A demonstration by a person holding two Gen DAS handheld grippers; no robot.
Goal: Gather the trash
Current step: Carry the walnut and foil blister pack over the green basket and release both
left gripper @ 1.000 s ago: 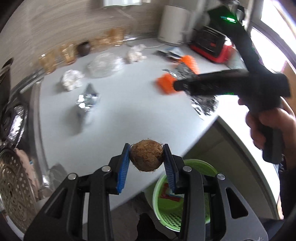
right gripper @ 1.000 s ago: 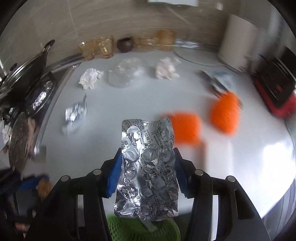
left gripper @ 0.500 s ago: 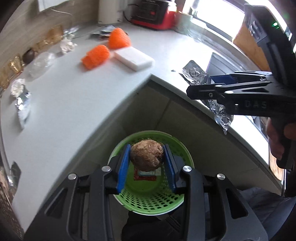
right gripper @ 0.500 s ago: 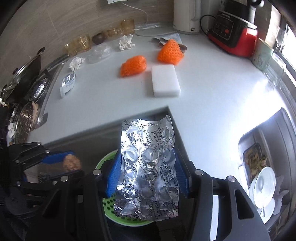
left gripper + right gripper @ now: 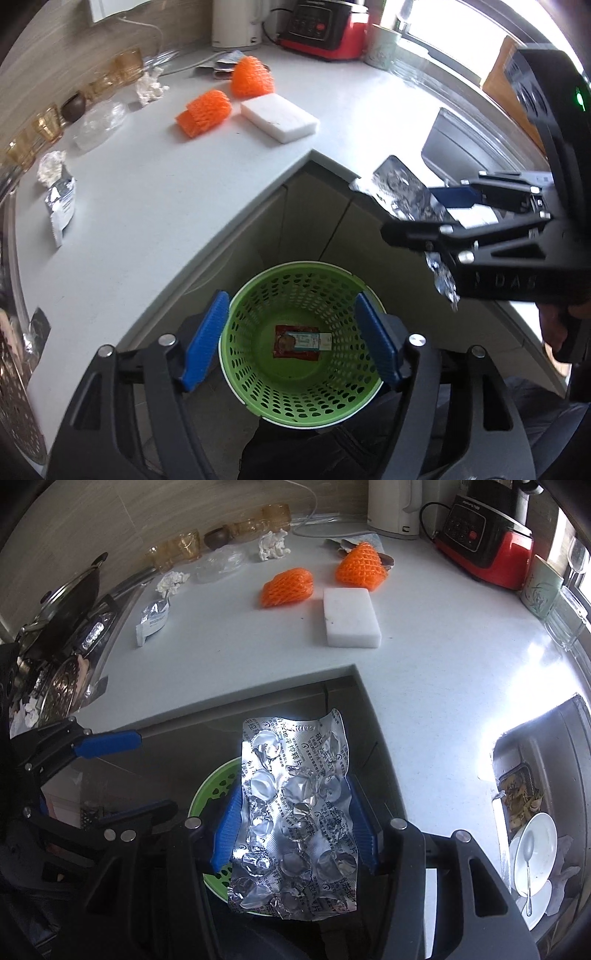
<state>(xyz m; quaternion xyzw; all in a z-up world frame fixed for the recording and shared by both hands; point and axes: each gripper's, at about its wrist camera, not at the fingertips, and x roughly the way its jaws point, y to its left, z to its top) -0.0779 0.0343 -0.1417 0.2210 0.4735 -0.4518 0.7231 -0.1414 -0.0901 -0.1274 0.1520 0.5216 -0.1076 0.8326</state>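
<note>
A green perforated basket (image 5: 295, 266) stands on the floor below the counter corner, with a red packet (image 5: 297, 341) at its bottom. My left gripper (image 5: 291, 306) hangs straight over the basket; its jaws are opening and nothing is between them. No brown ball shows in either view. My right gripper (image 5: 293, 808) is shut on a crumpled silver blister sheet (image 5: 295, 805), held over the basket's rim (image 5: 207, 794). In the left wrist view the blister sheet (image 5: 402, 188) juts from the right gripper (image 5: 448, 210) at the right.
On the white counter (image 5: 155, 192) lie two orange foam nets (image 5: 205, 112), a white sponge block (image 5: 279, 117), a foil sachet (image 5: 61, 201), crumpled tissues (image 5: 149, 86) and clear plastic wrap (image 5: 98, 123). Amber glasses, a kettle (image 5: 393, 506) and a red appliance (image 5: 484, 535) line the back. Dishes (image 5: 532, 849) sit right.
Both grippers swung from above the counter to over the green basket. The left jaws spread apart and the brown fibrous ball is gone from between them. The right keeps its blister sheet.
</note>
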